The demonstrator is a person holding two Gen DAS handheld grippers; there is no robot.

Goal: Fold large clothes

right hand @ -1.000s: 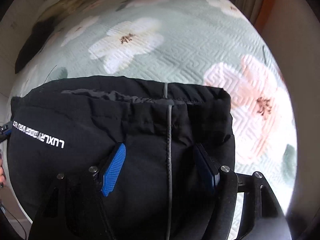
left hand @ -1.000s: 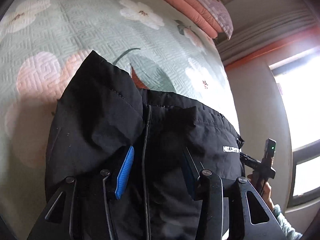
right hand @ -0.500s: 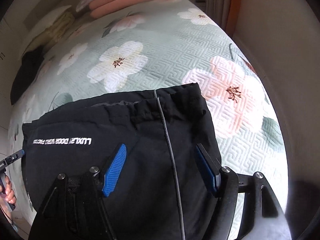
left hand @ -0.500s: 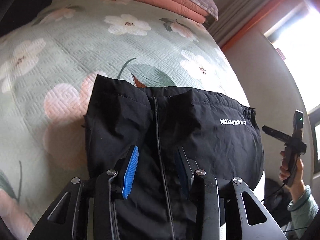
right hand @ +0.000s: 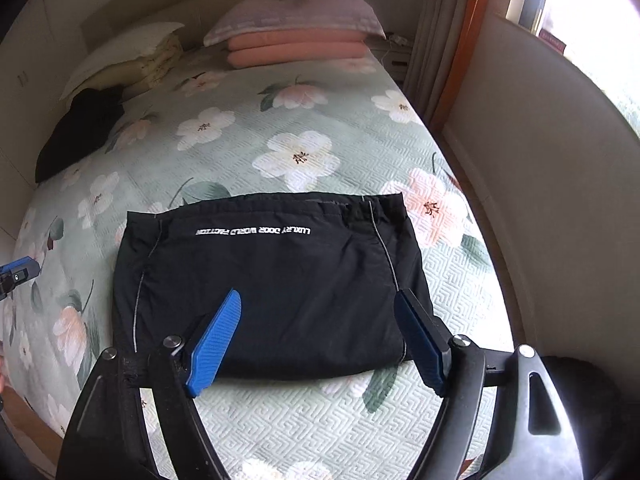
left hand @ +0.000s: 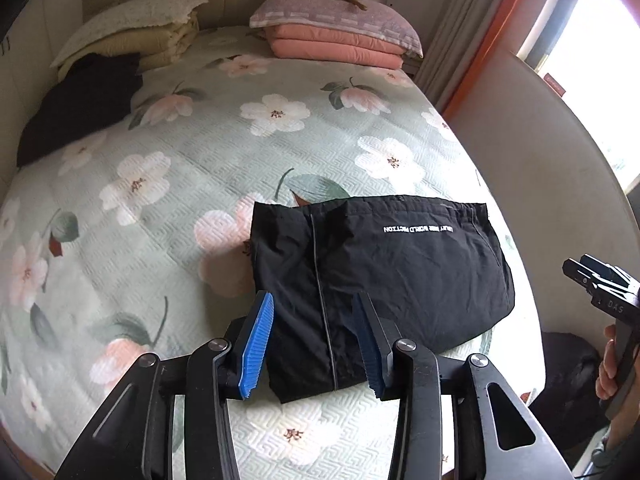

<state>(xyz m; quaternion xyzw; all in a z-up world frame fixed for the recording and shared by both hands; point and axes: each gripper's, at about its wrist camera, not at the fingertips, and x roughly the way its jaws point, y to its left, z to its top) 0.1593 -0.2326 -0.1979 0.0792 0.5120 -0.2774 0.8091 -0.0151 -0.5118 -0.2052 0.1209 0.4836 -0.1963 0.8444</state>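
A black garment point(left hand: 384, 268) with white lettering lies folded into a flat rectangle near the front edge of the flowered bed; the right wrist view shows the same garment point(right hand: 272, 280). My left gripper point(left hand: 314, 338) hangs high above its left end, jaws opening, nothing between the blue pads. My right gripper point(right hand: 322, 332) hovers above the garment's near edge, jaws opening wide, nothing held. In the left wrist view the right gripper point(left hand: 600, 284) also shows at the right edge, in a hand. The tip of the left gripper point(right hand: 16, 276) peeks in at the left edge of the right wrist view.
The bed point(left hand: 180, 184) carries a green quilt with white and pink flowers. At its head lie folded pink blankets under a pillow point(left hand: 336, 36), a cream bedding stack point(left hand: 136, 28) and another dark garment point(left hand: 76, 104). A wall and a curtain point(left hand: 472, 40) run along the right side.
Both grippers have risen well away from the garment, which now looks small and lies flat on the bed. The right jaws stand wider than before.
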